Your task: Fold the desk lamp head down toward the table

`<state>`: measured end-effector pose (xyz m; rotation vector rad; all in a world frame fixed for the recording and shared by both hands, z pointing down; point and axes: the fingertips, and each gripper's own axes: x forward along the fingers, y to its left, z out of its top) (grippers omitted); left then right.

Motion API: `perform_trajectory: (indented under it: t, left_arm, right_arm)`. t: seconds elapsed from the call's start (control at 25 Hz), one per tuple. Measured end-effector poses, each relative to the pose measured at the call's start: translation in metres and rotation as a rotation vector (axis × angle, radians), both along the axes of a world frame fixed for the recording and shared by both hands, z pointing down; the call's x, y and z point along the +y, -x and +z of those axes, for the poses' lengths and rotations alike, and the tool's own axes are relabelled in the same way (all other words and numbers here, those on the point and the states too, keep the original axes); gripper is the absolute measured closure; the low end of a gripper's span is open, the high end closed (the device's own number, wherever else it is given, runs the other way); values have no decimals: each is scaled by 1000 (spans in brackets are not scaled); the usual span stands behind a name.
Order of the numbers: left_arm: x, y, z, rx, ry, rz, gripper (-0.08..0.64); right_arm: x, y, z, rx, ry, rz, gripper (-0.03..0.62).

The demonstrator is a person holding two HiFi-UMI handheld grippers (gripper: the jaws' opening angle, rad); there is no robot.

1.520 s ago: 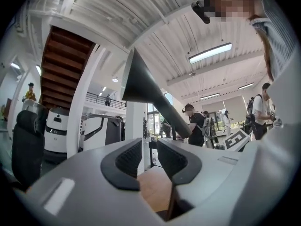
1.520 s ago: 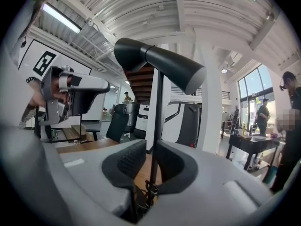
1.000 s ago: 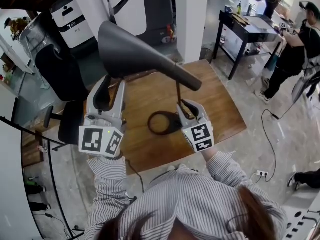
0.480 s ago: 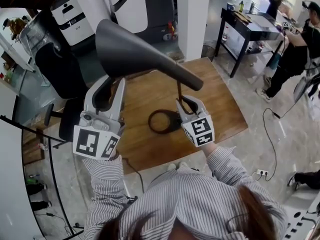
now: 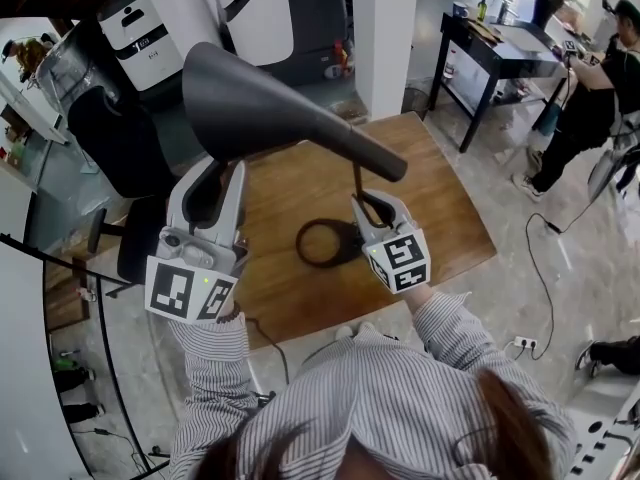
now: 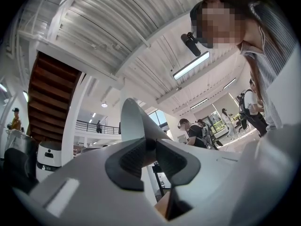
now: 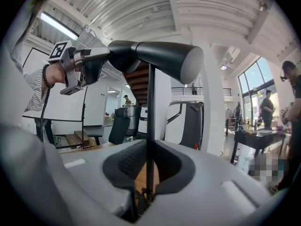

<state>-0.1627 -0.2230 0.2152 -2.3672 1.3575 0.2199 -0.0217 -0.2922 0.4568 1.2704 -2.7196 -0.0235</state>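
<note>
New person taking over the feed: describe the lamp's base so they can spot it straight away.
Find the wooden table in the middle of the head view. On it, just left of the right gripper, lies the lamp's base; a thin stem goes up beside it to the dark cone-shaped lamp head. It is the only flat open ring, with bare wood showing through its middle.
</note>
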Motion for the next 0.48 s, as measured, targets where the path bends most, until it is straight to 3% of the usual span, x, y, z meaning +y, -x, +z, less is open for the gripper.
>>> perform_trajectory:
  t: [0.24, 0.48]
  left_arm:
    - [0, 5, 5, 20, 20, 10, 492]
    - [-1, 11, 21, 93, 47, 21, 495]
  right_arm:
    - [0, 0, -1, -8, -1, 4, 548]
    - [0, 0, -1, -14, 2, -8, 548]
